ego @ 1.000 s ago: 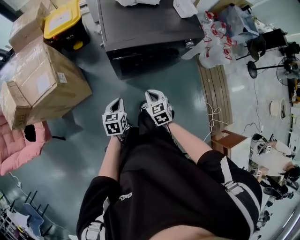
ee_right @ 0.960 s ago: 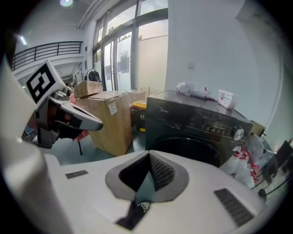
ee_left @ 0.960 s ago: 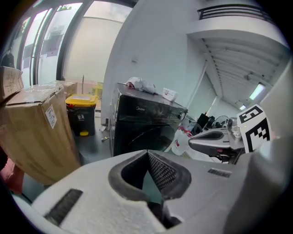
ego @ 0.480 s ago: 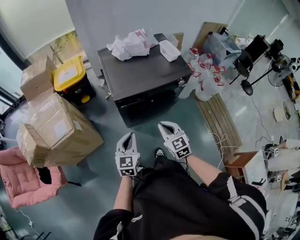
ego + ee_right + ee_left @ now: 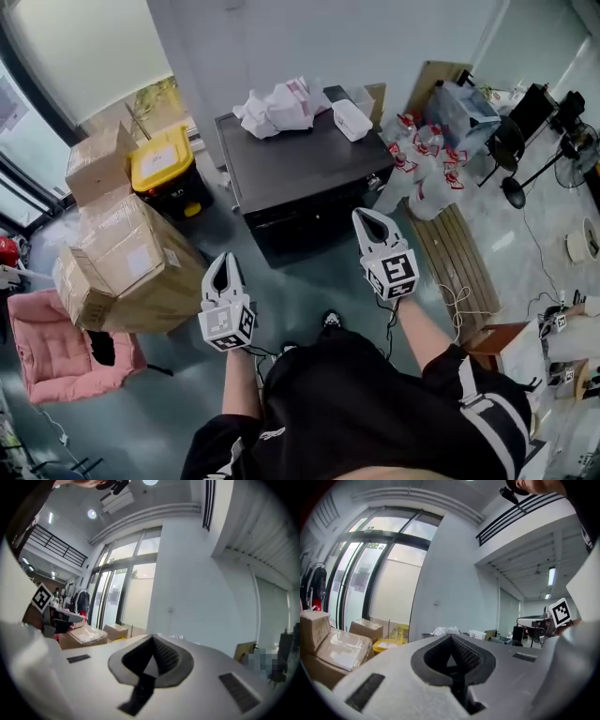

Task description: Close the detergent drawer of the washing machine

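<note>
In front of the person, against the wall, stands the dark washing machine (image 5: 300, 169), with crumpled white bags (image 5: 277, 105) on its top. The detergent drawer cannot be made out on its shadowed front face, so whether it is open or closed cannot be told. The left claw (image 5: 224, 259) and right claw (image 5: 369, 216) are both pressed together and empty, held in the air well apart from the machine. Judged status: approach incomplete, no contact made, and the closing push is not yet done.
</note>
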Motion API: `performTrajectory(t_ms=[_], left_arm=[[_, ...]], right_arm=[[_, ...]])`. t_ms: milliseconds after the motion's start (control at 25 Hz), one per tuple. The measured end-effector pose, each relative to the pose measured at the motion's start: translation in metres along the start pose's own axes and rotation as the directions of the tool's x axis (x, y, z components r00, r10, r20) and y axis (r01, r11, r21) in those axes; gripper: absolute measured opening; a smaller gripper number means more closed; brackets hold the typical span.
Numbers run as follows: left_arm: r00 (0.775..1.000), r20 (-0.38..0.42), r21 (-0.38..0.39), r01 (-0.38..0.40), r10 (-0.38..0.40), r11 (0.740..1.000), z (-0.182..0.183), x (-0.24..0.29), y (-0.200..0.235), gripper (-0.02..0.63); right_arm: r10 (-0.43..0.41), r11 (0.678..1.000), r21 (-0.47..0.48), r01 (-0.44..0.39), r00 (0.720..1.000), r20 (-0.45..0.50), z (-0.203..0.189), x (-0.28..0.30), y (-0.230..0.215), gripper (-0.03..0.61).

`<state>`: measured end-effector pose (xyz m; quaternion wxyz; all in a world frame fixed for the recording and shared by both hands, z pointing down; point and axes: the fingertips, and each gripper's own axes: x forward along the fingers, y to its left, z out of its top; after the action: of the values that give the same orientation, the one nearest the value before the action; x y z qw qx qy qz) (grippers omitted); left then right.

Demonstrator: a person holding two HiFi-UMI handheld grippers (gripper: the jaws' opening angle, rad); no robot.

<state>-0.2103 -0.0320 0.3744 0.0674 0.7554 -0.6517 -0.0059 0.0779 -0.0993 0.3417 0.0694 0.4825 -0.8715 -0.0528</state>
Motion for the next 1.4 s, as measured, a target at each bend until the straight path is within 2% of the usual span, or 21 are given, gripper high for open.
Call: performTrajectory(t_ms=[120,200,360,480,600,800,1160,1400], left_arm=[[0.999,0.053,0.062,0.007,-0.01,0.998,0.044,0.016,-0.016,0.006],[0.994,0.101,0.073,0.03,-0.038,0.997,0.074,0.022,-0.031,0.006],[0.983,0.164,0.075,0.076,-0.088,0.994,0.113,0.023,-0.062,0.006],[0.982,0.166,0.061,0.082,-0.091,0.995,0.109,0.021,-0.067,0.006],[0.982,0.18,0.017,0.048,-0.05,0.999,0.102,0.017,-0.057,0.006],[0.987,0.157,0.096,0.003,-0.018,0.995,0.103,0.02,-0.054,0.006],[0.988,0.15,0.141,0.025,-0.046,0.99,0.105,0.021,-0.059,0.006],[0.987,0.157,0.137,0.022,-0.044,0.99,0.107,0.021,-0.061,0.006]], right_arm=[[0.024,1.0,0.01,-0.025,0.995,0.093,0.057,0.018,0.001,0.006],[0.046,0.999,0.015,-0.048,0.991,0.126,0.086,0.028,0.006,0.006],[0.087,0.995,0.027,-0.093,0.981,0.171,0.11,0.033,0.029,0.006],[0.116,0.992,0.028,-0.121,0.981,0.155,0.098,0.035,0.049,0.006],[0.129,0.989,0.048,-0.138,0.98,0.152,0.095,0.043,0.061,0.006],[0.156,0.988,-0.015,-0.156,0.971,0.179,0.108,0.046,0.076,0.006],[0.188,0.982,-0.015,-0.188,0.964,0.187,0.106,0.048,0.089,0.006],[0.196,0.981,-0.035,-0.193,0.963,0.186,0.107,0.047,0.092,0.006]])
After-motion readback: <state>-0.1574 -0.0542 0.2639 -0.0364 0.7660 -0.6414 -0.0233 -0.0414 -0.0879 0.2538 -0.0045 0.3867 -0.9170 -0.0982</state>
